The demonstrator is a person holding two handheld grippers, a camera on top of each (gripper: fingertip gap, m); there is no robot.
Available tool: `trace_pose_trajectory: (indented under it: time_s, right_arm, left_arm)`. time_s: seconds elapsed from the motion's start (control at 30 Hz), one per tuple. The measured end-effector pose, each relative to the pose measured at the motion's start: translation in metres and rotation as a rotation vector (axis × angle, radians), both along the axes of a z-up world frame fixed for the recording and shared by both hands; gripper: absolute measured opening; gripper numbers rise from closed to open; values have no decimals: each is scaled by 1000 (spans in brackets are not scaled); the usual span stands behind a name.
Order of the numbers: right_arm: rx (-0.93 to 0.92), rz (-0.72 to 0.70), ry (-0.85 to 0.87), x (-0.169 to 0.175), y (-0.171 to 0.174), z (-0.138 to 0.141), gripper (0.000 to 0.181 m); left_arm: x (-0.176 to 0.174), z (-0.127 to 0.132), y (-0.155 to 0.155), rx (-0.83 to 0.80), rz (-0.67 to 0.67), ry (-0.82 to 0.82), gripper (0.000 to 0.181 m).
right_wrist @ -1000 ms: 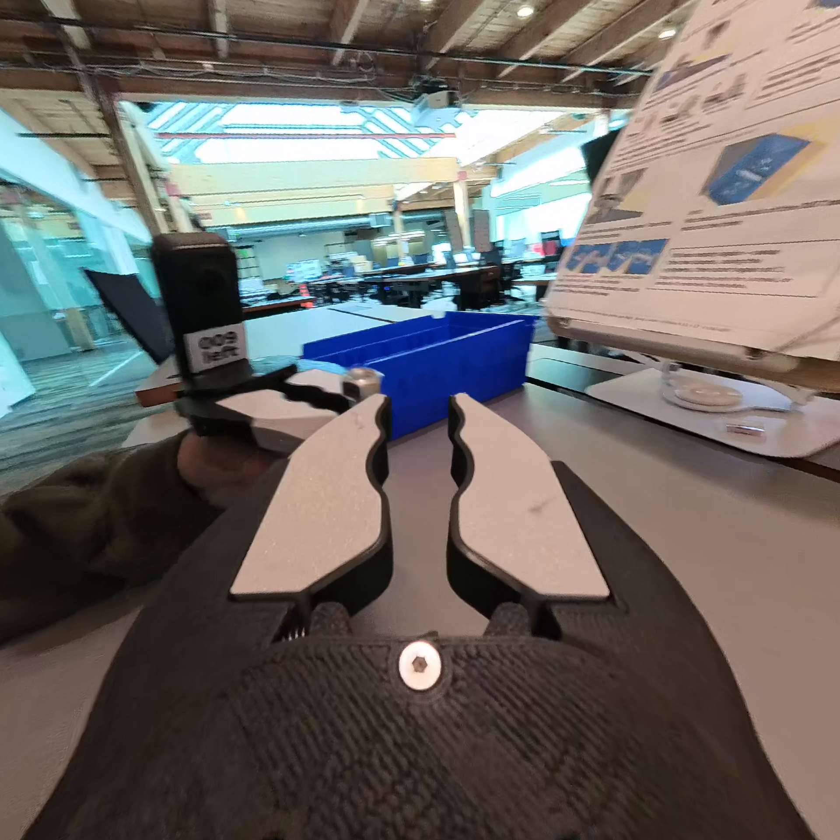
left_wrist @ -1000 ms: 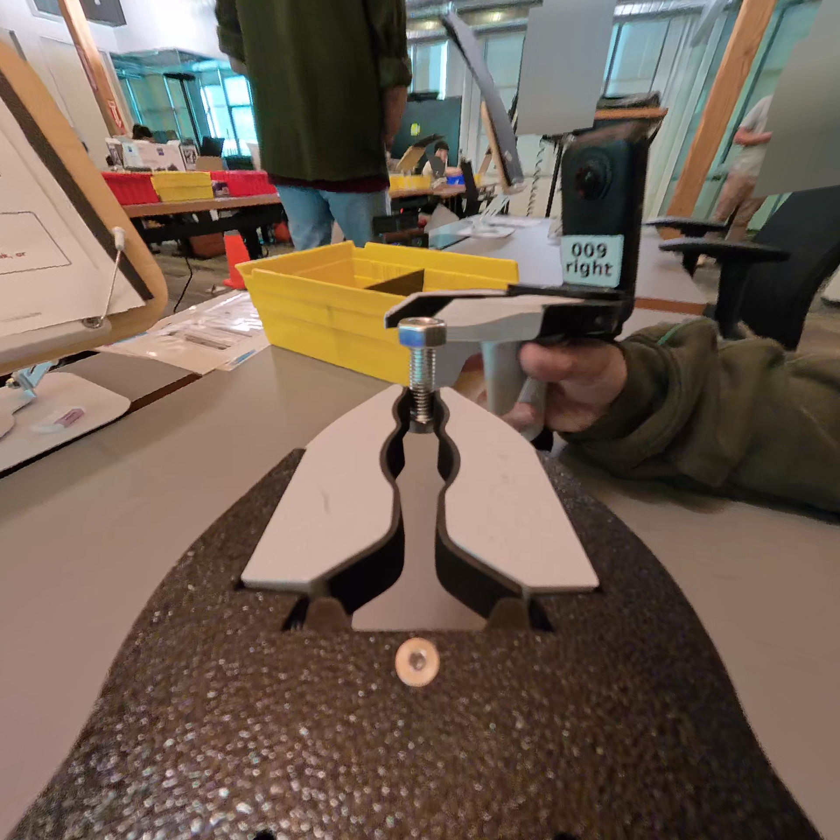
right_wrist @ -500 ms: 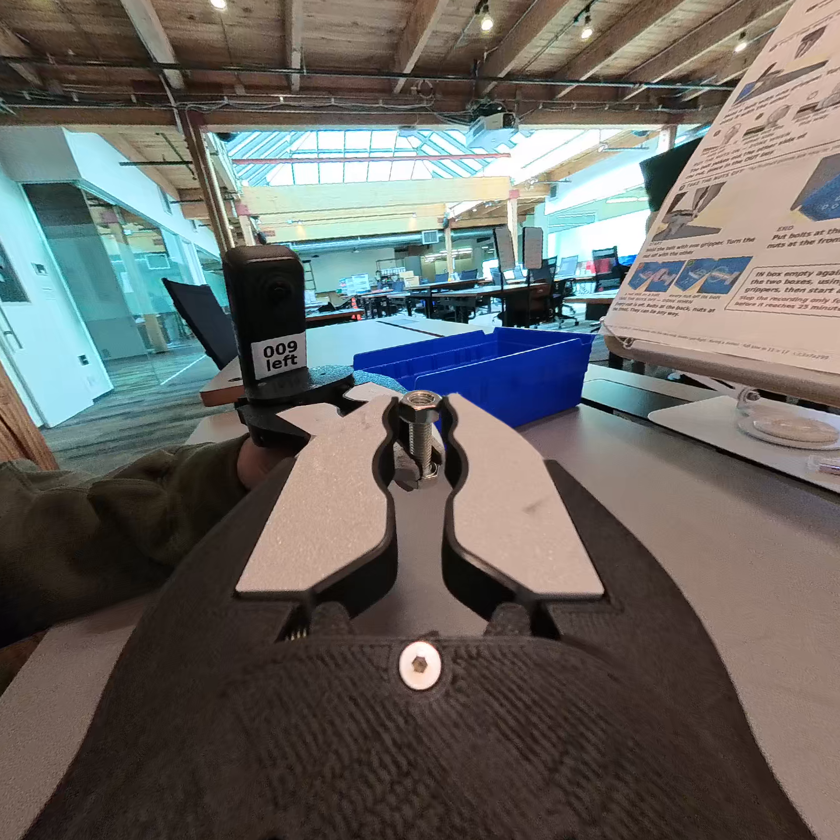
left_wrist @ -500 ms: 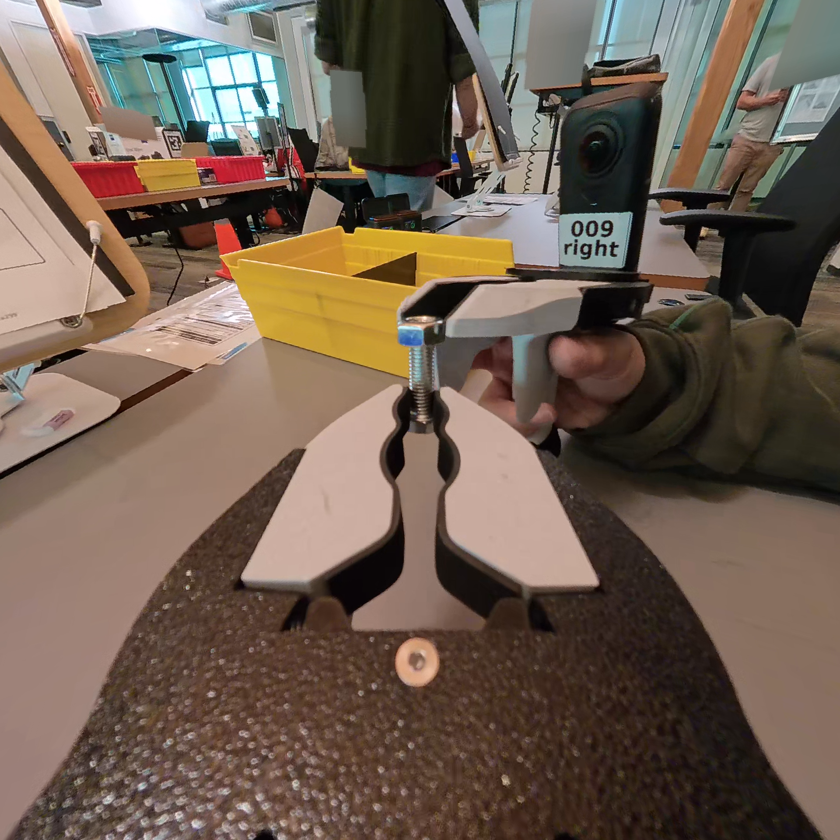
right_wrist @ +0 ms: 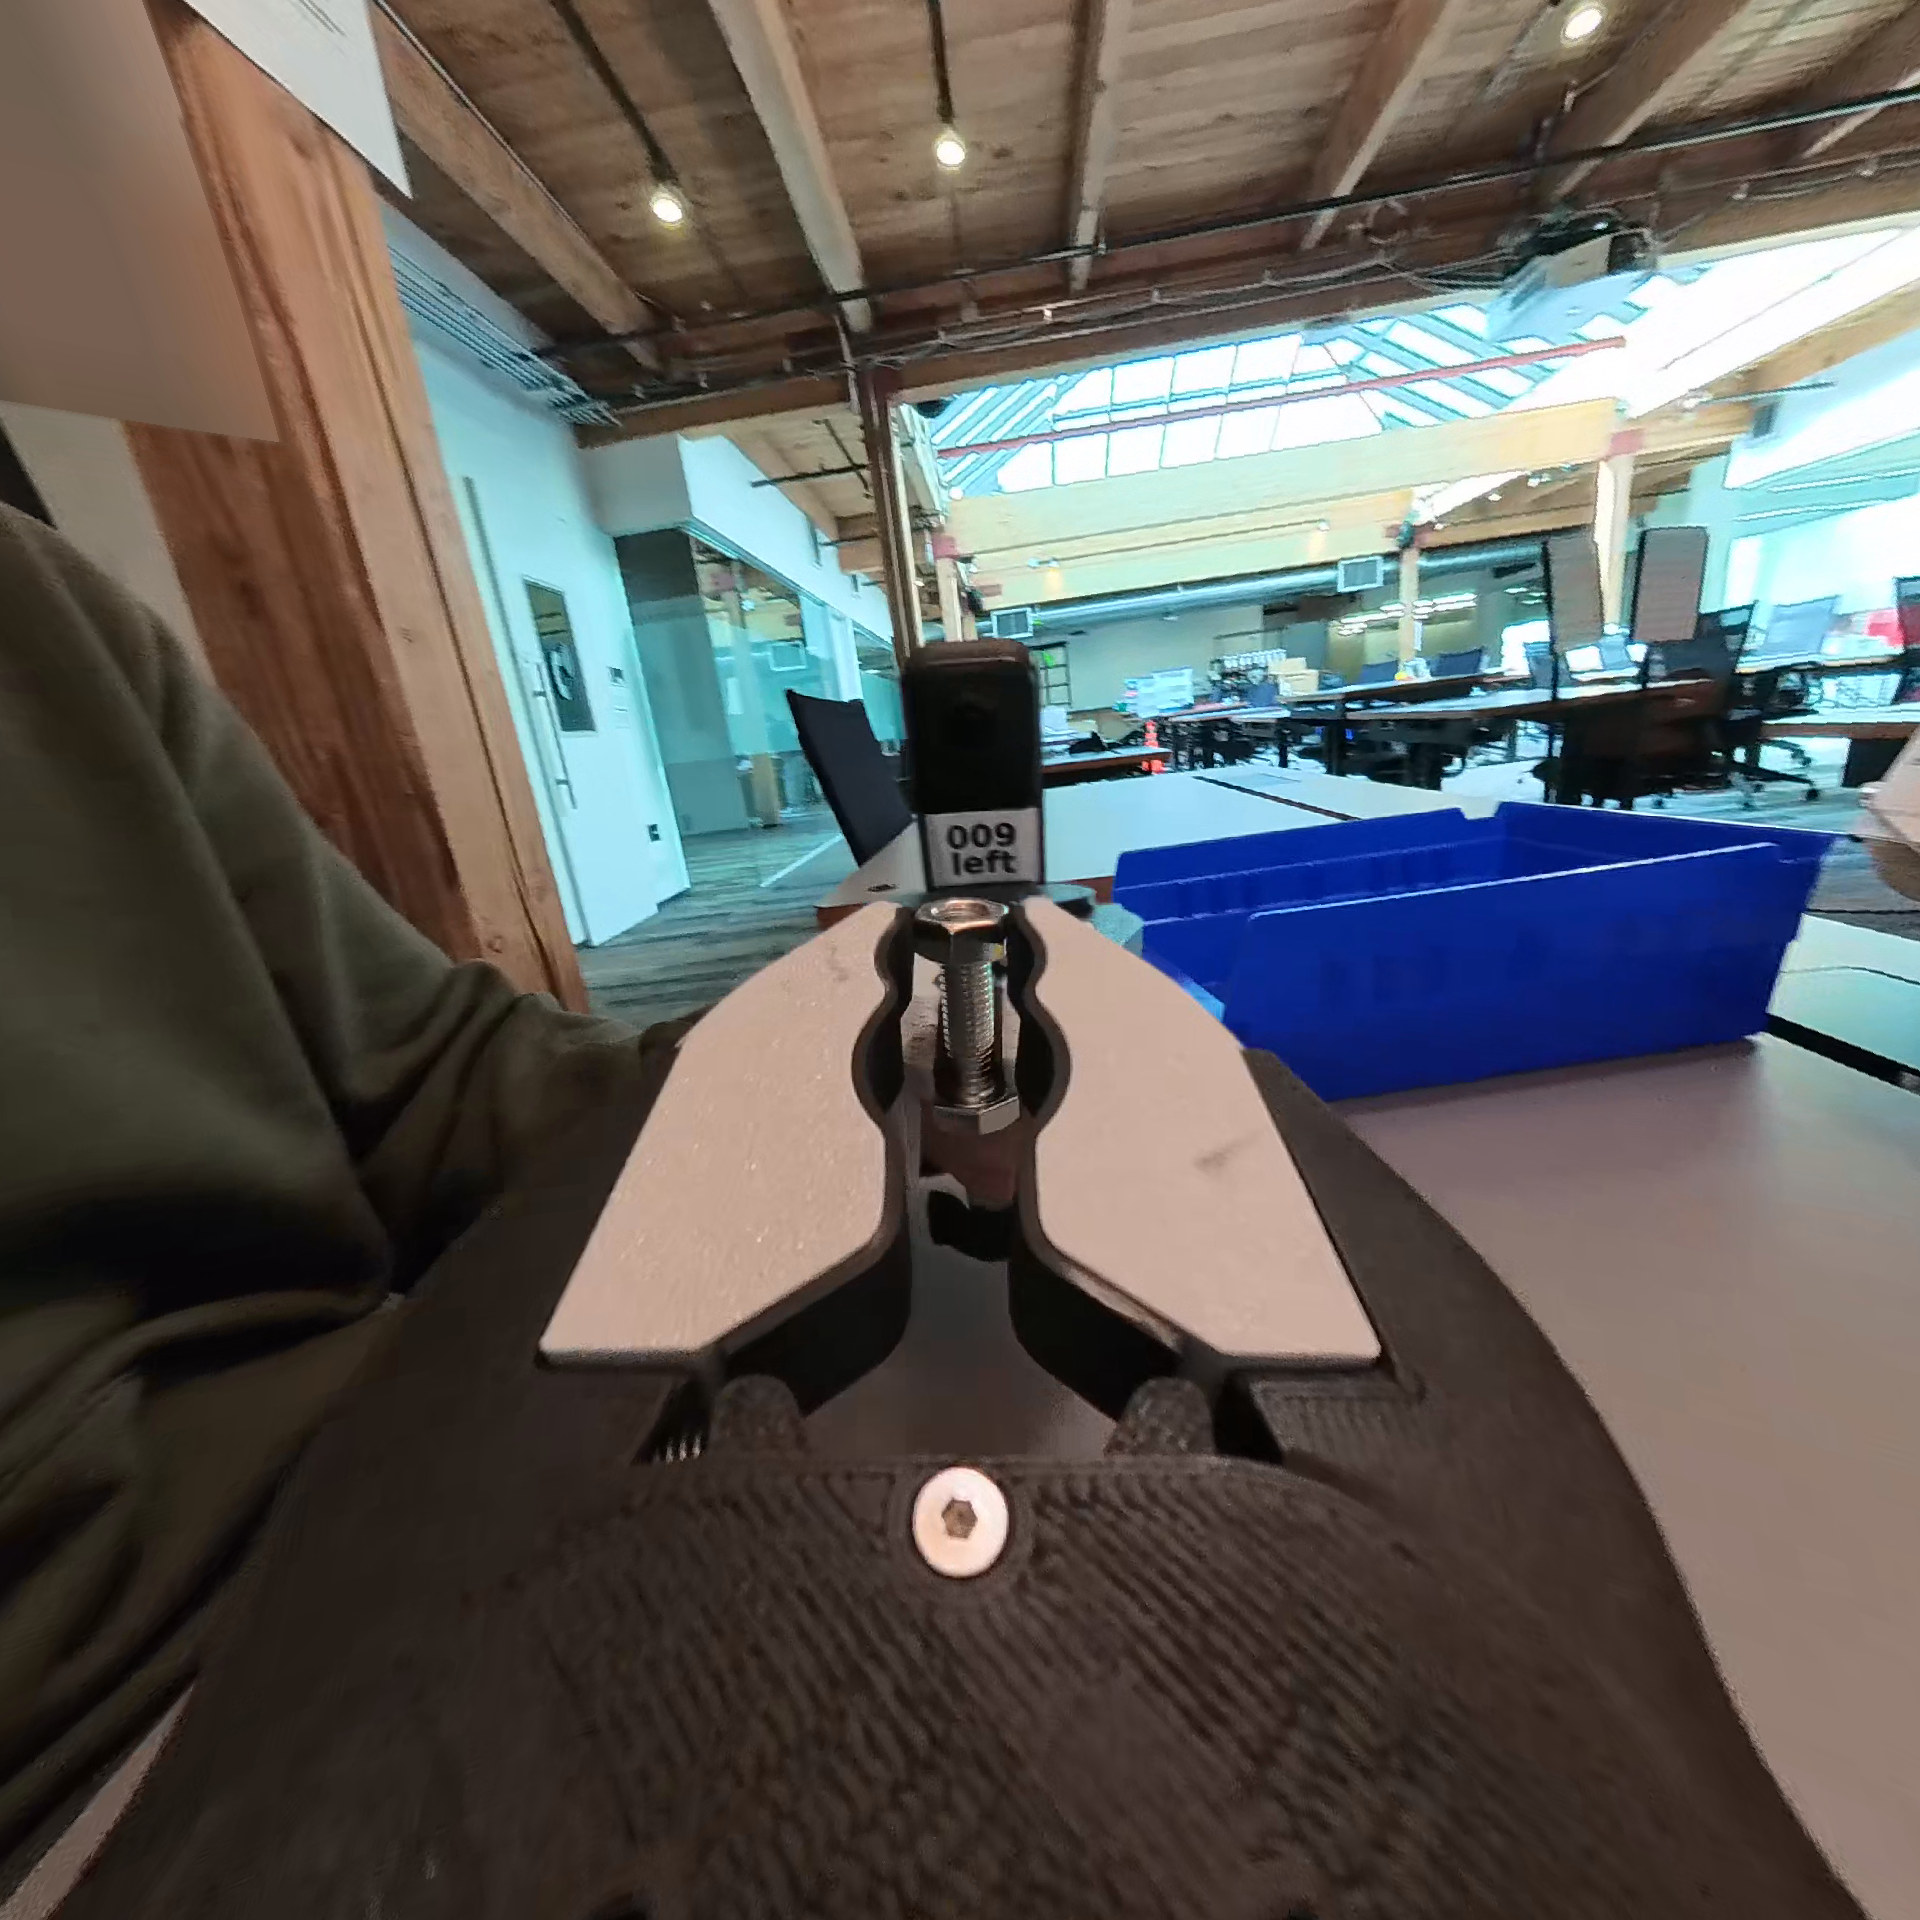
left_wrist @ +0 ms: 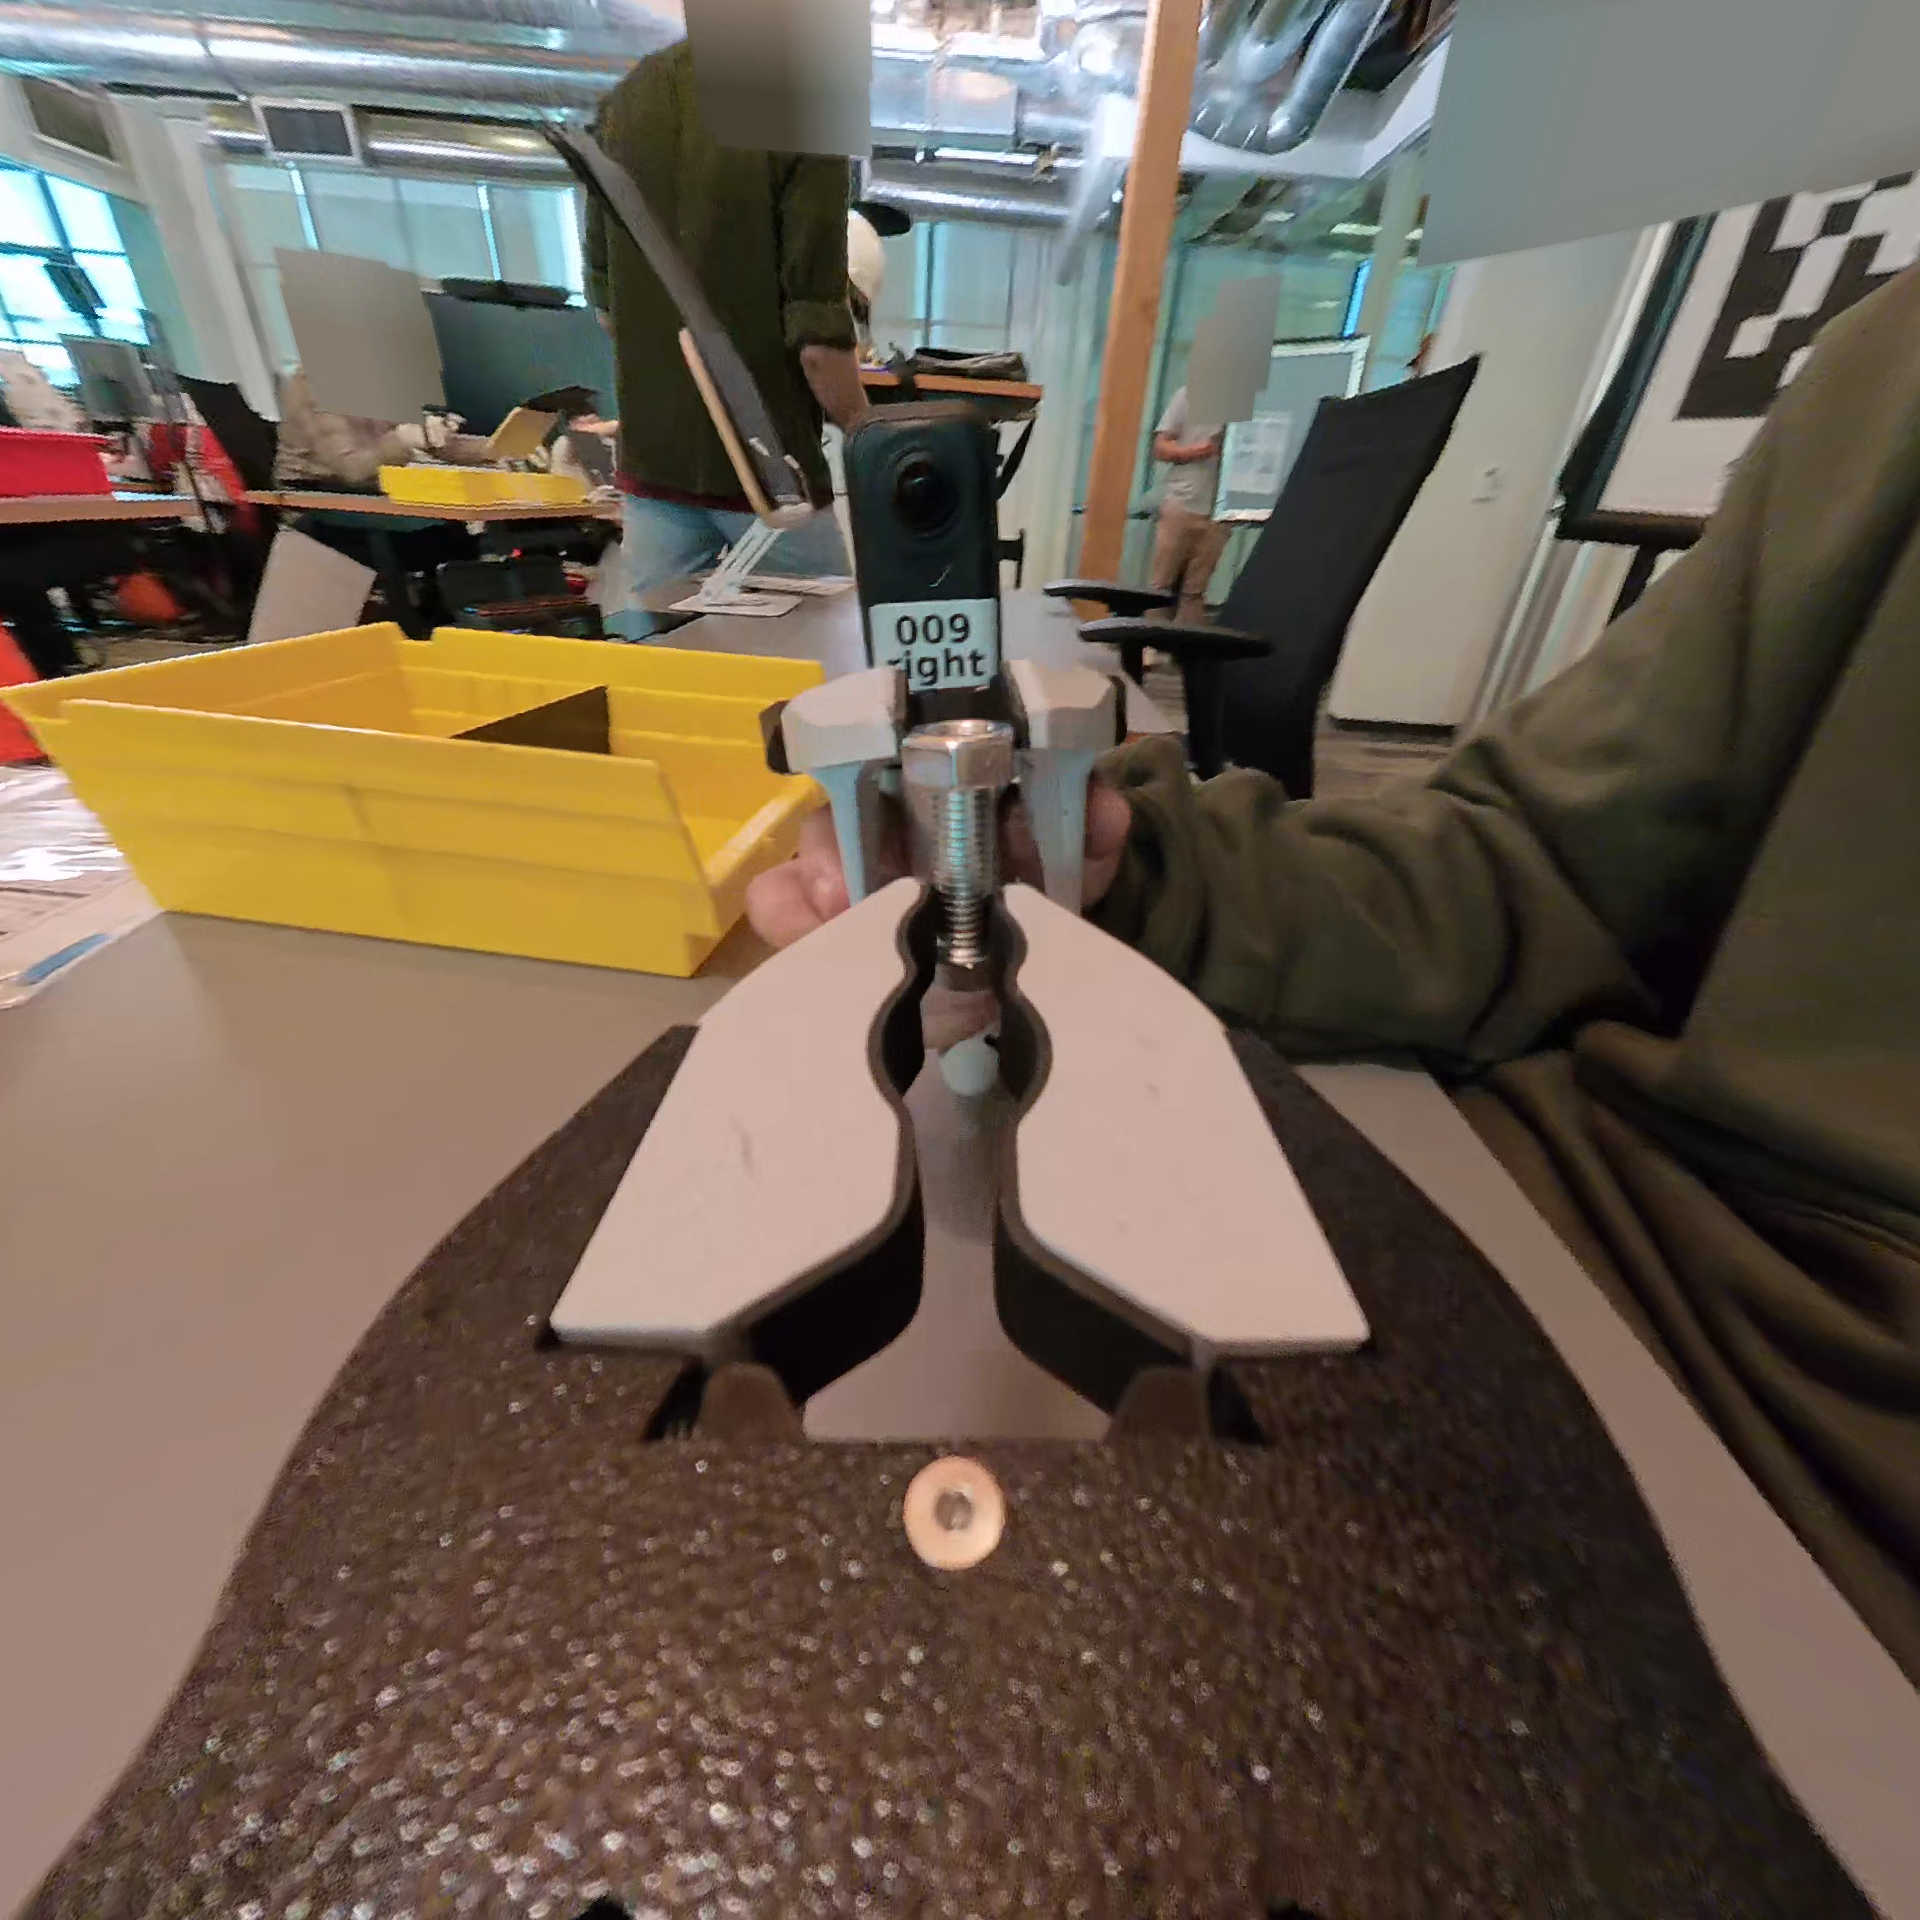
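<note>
Both grippers face each other over the desk (left_wrist: 312, 1091). Left gripper (left_wrist: 958, 935) fingers clamp the upright bolt (left_wrist: 958, 831) low on its thread; right gripper (right_wrist: 958, 940) fingers close around its hex head. Yellow bin (left_wrist: 416, 821) nearby.

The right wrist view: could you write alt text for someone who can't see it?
A hand-held gripper closes its two grey fingers around an upright steel bolt with a nut on top. Behind stands a second hand-held gripper's camera; a blue bin sits to the right.
</note>
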State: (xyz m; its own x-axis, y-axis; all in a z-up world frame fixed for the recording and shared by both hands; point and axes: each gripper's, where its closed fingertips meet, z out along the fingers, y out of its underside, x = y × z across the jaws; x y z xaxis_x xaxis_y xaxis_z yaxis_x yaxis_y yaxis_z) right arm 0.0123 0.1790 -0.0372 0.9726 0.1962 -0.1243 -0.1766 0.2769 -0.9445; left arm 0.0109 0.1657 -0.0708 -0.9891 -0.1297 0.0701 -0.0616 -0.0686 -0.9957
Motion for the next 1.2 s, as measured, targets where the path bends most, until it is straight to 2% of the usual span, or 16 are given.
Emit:
trace_pose_trajectory:
  time_s: [0.2,0.3,0.5,0.7,0.83,0.9,1.07,1.2]
  right_arm:
    - [42,56,9,-7,-2,5,17]
    - [45,30,9,-4,-2,6,17]
    - [-3,-56,27,11,-1,-4,17]
    - [-21,-110,15,16,0,-8,17]
    - [-78,-171,14,22,6,-14,36]
    - [-100,-230,-4,26,9,-16,40]
    - [-145,-448,-19,49,9,-21,36]
    - [-140,-474,6,51,10,-21,34]
  left_arm:
    - [-9,5,-2,-57,-78,45,9]
    - [-4,4,-2,-51,-55,59,9]
    - [14,-6,0,47,103,-13,9]
    - [21,-10,3,86,169,-41,9]
    - [32,-15,5,147,269,-93,9]
    - [38,-16,7,178,326,-123,9]
    - [52,-15,16,222,474,-189,9]
    - [54,-18,16,233,482,-180,9]
